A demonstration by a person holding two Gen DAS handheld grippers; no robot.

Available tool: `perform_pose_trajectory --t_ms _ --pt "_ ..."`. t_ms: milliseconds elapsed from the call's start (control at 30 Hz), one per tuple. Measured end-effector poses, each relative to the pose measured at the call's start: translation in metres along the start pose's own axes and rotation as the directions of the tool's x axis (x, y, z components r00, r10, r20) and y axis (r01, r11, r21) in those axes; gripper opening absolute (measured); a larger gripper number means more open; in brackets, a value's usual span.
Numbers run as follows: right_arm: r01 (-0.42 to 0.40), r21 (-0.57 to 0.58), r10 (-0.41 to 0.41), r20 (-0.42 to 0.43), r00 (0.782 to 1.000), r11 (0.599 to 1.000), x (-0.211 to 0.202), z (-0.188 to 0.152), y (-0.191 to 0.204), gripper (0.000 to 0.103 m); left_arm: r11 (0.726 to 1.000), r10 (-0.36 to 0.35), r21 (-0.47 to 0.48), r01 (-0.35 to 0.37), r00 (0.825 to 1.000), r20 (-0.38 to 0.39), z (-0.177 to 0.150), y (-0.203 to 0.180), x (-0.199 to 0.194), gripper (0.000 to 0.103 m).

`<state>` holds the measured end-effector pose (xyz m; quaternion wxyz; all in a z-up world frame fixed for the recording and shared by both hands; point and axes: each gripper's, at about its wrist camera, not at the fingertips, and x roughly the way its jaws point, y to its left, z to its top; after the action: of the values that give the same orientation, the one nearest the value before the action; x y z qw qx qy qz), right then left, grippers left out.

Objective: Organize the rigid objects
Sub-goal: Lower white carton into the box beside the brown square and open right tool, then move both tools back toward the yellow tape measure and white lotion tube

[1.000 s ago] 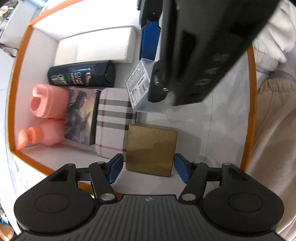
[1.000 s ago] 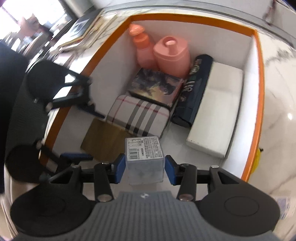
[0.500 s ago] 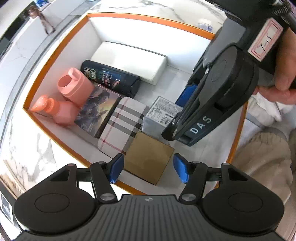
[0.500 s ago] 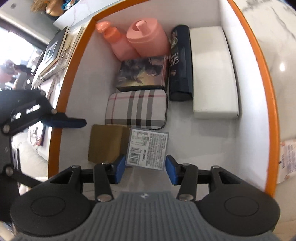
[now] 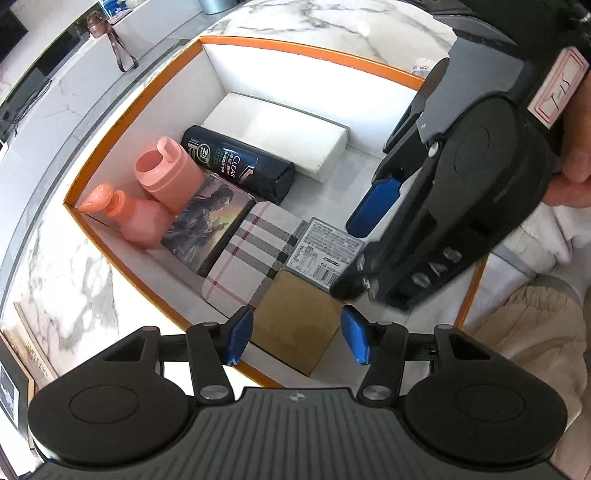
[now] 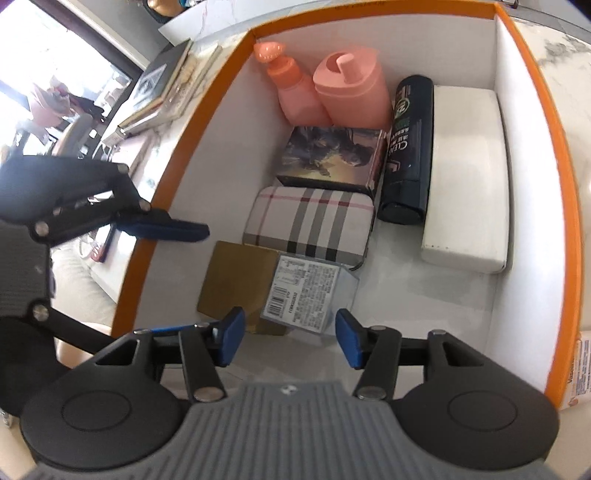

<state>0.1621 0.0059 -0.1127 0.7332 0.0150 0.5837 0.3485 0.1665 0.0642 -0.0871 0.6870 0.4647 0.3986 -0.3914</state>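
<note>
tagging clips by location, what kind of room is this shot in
Probably a home living space. An orange-rimmed storage box of toiletries, like a Clear shampoo bottle, sits on a marble-look tabletop, with stacked books beside it.

This looks like a home living space. A white marble-veined countertop (image 5: 55, 280) carries an orange-rimmed storage box (image 6: 532, 55), beside stacked books and framed pictures (image 6: 162, 88), and a bright window (image 6: 55, 55) lights the room behind them.
</note>
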Motion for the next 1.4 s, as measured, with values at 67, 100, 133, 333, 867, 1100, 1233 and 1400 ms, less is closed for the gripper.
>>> perform_pose_trajectory --t_ms 67,100,133,333,867,1100,1233,1400 --pt "0.018 0.004 -0.018 0.009 1.000 1.000 -0.001 0.001 -0.002 0.038 1.000 0.000 -0.002 0.000 1.000 0.001 -0.001 -0.002 -0.001 0.065" --pt "0.027 0.003 -0.027 0.011 1.000 1.000 -0.002 0.001 -0.002 0.034 1.000 0.001 -0.001 -0.001 1.000 0.001 -0.001 -0.004 -0.001 0.065" --pt "0.027 0.003 -0.027 0.013 1.000 1.000 -0.002 0.000 -0.003 0.034 1.000 0.004 -0.005 -0.004 1.000 0.005 -0.001 -0.005 -0.001 0.064" --pt "0.005 0.004 -0.005 0.022 1.000 1.000 -0.007 -0.002 -0.006 0.033 0.999 0.025 -0.031 -0.024 0.999 0.023 0.001 -0.013 -0.010 0.064" --pt "0.130 -0.002 -0.117 0.413 0.903 0.992 -0.181 -0.056 -0.083 0.050 0.998 0.069 -0.030 -0.063 0.948 0.309 0.070 -0.071 -0.071 0.064" --pt "0.177 0.336 -0.278 0.282 0.918 0.925 -0.184 -0.083 -0.176 0.052 0.993 0.032 0.100 -0.068 0.946 0.324 0.126 -0.102 -0.045 0.064" --pt "0.116 0.503 -0.255 0.215 0.943 0.856 -0.164 -0.084 -0.205 0.061 0.981 0.048 0.172 -0.093 0.968 0.247 0.155 -0.110 -0.017 0.064" --pt "0.099 0.548 -0.238 0.188 0.953 0.831 -0.132 -0.075 -0.204 0.066 0.969 0.045 0.237 -0.064 0.995 0.084 0.174 -0.100 0.026 0.071"
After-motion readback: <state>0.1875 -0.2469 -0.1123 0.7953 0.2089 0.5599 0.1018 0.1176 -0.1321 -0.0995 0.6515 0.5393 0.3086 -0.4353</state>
